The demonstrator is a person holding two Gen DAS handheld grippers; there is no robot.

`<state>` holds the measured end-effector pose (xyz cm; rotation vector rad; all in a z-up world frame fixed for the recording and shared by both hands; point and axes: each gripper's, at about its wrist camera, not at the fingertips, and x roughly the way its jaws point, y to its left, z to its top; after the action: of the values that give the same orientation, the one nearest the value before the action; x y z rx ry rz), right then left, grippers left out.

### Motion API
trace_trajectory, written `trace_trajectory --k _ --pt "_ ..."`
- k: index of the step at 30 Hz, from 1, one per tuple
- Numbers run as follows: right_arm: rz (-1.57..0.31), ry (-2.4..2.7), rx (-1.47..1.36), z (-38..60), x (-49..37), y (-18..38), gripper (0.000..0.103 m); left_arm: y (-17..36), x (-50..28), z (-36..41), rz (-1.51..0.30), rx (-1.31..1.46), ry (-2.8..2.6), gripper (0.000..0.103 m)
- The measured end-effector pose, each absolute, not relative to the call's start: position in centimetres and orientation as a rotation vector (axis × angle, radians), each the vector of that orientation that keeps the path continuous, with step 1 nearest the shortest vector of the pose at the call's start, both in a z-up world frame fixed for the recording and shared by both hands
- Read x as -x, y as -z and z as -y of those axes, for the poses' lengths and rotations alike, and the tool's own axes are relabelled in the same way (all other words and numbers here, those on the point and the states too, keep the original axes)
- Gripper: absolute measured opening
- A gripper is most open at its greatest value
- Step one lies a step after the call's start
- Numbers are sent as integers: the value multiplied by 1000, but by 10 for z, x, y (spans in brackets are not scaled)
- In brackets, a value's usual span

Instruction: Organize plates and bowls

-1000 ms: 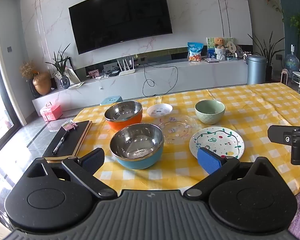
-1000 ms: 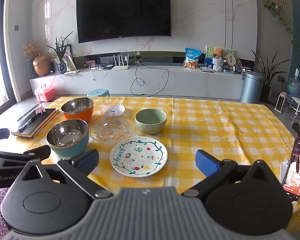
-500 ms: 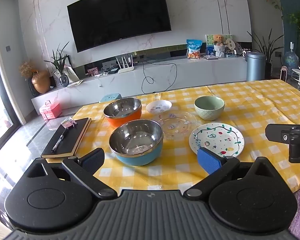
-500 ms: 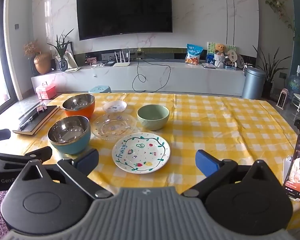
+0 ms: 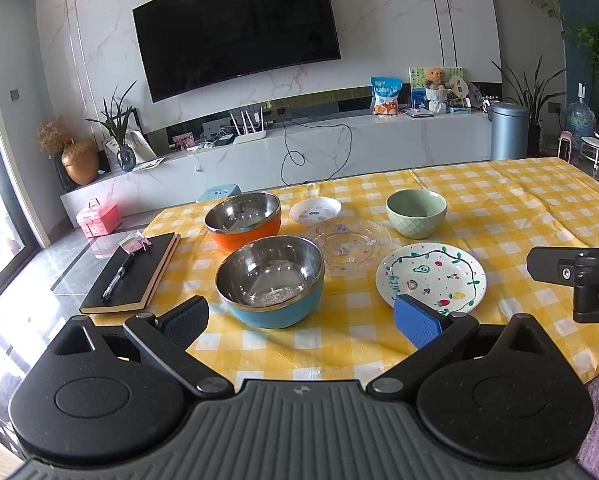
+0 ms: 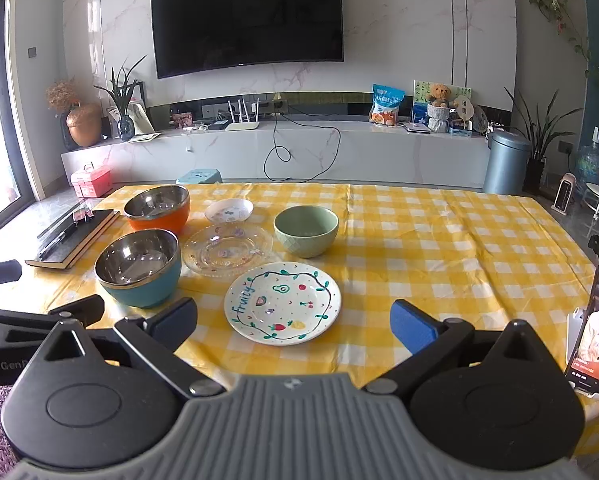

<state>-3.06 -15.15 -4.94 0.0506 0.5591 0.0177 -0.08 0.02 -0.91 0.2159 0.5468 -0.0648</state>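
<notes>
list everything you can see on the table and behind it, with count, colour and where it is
steel bowls: 2, one blue outside, one orange, table left
green bowl: 1, table middle
painted plate: 1, white, near edge
glass plate: 1, clear, between bowls
small dish: 1, white, far side
notebook: 1, black, with pen, table's left edge
phone: 1, propped, table right
TV: 1, black, wall
bin: 1, grey-blue, floor right
left tongs: 1, black, blue pads, open
right tongs: 1, same, open
</notes>
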Motion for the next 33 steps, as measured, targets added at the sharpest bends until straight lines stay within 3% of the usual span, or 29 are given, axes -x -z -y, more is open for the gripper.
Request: trace_trajectory --k 33 --pt "-585 -20 -50 149 25 53 101 16 3 2 -567 -221 74 103"
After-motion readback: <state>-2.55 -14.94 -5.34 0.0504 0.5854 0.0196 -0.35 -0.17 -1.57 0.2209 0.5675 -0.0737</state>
